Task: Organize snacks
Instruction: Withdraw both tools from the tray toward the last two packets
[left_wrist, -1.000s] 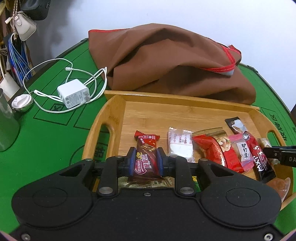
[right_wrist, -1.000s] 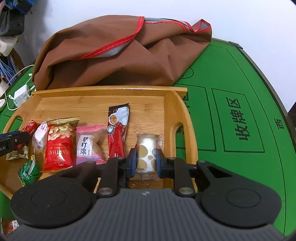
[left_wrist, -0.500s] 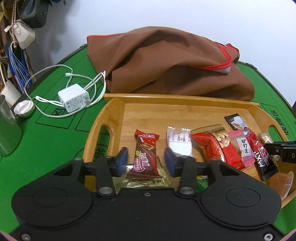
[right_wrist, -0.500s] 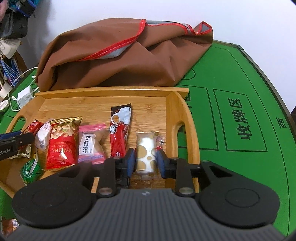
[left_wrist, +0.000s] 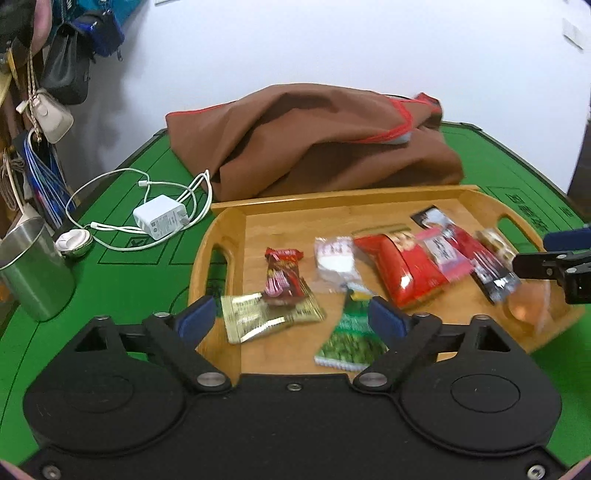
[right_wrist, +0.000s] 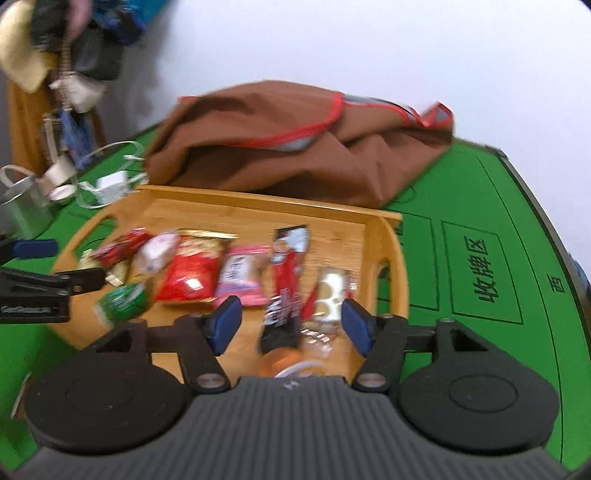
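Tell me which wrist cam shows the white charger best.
Left wrist. The white charger lies unobstructed on the green table, cable looped around it, left of the wooden tray. In the right wrist view it is a small, blurred white block beyond the tray.

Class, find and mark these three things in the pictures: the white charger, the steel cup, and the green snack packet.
Charger (left_wrist: 161, 221), left wrist view, on its white body.
Steel cup (left_wrist: 33, 273), left wrist view, on its side wall.
Green packet (left_wrist: 351, 343), left wrist view, on its printed front.
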